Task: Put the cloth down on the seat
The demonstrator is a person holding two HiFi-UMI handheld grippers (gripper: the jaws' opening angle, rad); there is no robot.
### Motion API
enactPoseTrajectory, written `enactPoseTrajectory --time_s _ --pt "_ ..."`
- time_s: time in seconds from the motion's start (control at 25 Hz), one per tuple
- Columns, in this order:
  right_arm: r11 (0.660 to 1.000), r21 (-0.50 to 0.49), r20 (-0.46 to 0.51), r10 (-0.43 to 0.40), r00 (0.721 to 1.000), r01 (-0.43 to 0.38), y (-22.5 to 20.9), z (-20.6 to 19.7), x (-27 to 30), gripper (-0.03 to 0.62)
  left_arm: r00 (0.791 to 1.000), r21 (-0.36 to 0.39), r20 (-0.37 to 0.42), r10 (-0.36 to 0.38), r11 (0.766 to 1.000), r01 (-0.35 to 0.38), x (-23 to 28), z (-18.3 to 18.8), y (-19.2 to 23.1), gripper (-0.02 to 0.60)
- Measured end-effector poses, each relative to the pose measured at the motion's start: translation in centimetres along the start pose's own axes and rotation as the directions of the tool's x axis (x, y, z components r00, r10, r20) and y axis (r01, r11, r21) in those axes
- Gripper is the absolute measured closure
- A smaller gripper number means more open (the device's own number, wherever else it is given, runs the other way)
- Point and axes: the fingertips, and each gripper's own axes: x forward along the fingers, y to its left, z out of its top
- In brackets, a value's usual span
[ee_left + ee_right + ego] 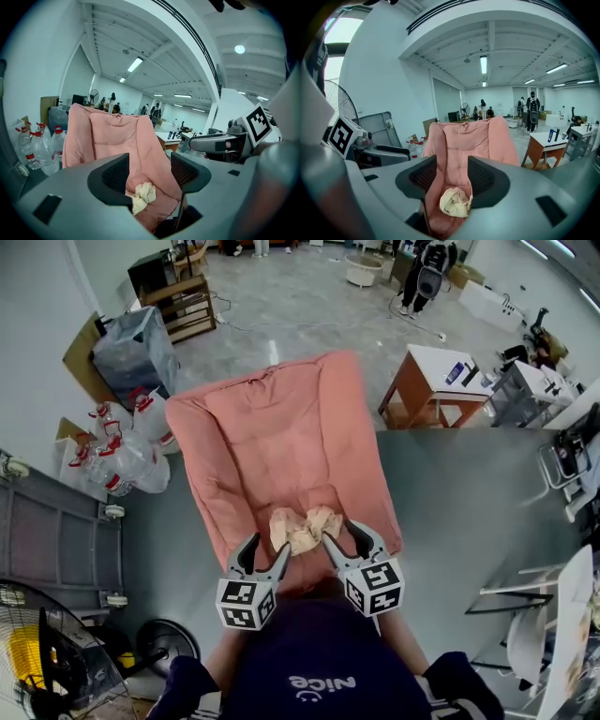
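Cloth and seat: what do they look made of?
Cloth: soft woven fabric, likely cotton, cream, matte; it bunches in limp crumpled folds. Seat: padded textile, pink, matte, probably a stuffed polyester or cotton cover; quilted tufts and puffy seams show.

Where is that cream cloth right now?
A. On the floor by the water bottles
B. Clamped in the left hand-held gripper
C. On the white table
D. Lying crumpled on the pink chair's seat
D: the cloth lies bunched on the seat, and the left hand-held gripper and right hand-held gripper both have their jaws apart, gripping nothing.
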Motion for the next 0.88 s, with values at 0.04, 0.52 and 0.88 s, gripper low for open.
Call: enactPoseTrajectory --time_s 0.04,0.52,0.88 --pt "1.000 -0.009 0.007 0.002 1.000 -0.002 0.0 0.1 -0.1 0.384 1.000 0.007 0.005 -0.004 1.000 0.004 0.0 0.1 -0.2 0.287" --pt "0.997 0.009 0.044 0.070 0.997 -0.071 0.6 0.7 0.2 0.523 0.998 0.011 0.053 0.020 1.000 -0.021 -0.1 1.3 0.9 0.528" --pt "1.000 0.015 0.058 0.025 0.998 -0.025 0.6 0.7 0.5 0.537 0.997 -0.022 0.080 0.008 1.000 -0.006 -1.4 1.7 1.8 0.560"
